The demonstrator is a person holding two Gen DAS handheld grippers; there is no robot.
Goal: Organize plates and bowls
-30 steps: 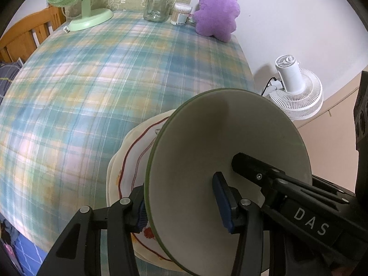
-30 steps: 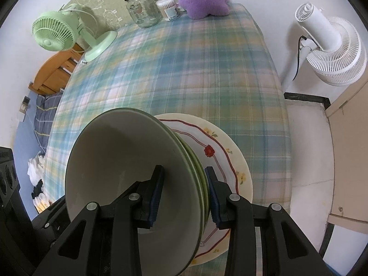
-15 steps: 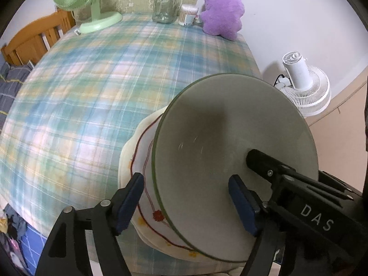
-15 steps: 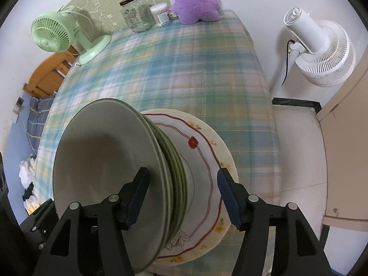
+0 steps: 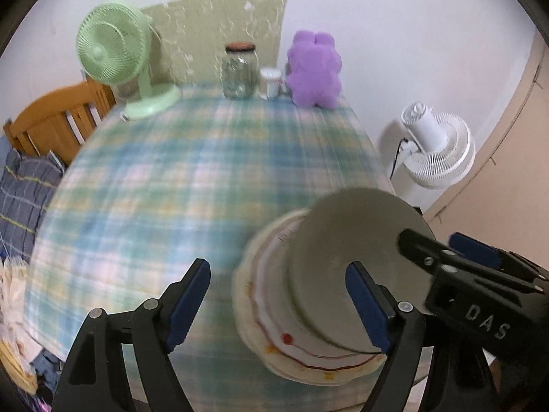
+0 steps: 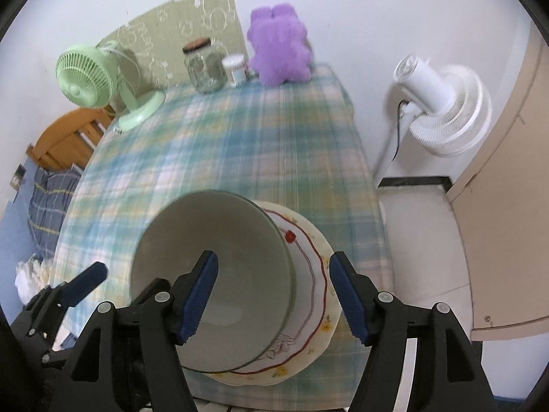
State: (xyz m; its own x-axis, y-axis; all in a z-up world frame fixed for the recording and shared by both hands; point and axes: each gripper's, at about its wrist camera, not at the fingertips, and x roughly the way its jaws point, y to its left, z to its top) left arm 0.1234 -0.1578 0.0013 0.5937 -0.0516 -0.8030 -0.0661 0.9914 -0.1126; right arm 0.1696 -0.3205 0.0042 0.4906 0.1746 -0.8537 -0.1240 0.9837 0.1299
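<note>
Stack: green bowl (image 6: 219,267) sits on the flowered plate (image 6: 308,295), near the front edge of the checked tablecloth (image 5: 171,185); more green rims may lie under the bowl, but blur makes the count unclear
Left gripper (image 5: 281,305): jaws opening, spread wide; the right pad overlaps the bowl in the picture, nothing is pinched
Right gripper (image 6: 274,298): jaws opening, spread either side of the bowl's right rim, pads clear of it
Handling: glazed crockery, judged stiff, fairly heavy as a stack, slippery and liable to chip or crack if knocked
Where to hold: by opposite rims, 1 gripper each side, pads straddling the rim edge; the plate's wide lip gives the safest purchase for moving the whole stack
Hidden: the plate's near edge is cut off behind both grippers; the bowl covers most of the plate's centre
Blur: the cloth and the stack are smeared, so fine rim detail cannot be read
Background: green fan (image 5: 113,55), glass jar (image 5: 240,72) and purple plush (image 5: 315,72) stand well apart at the far end
</note>
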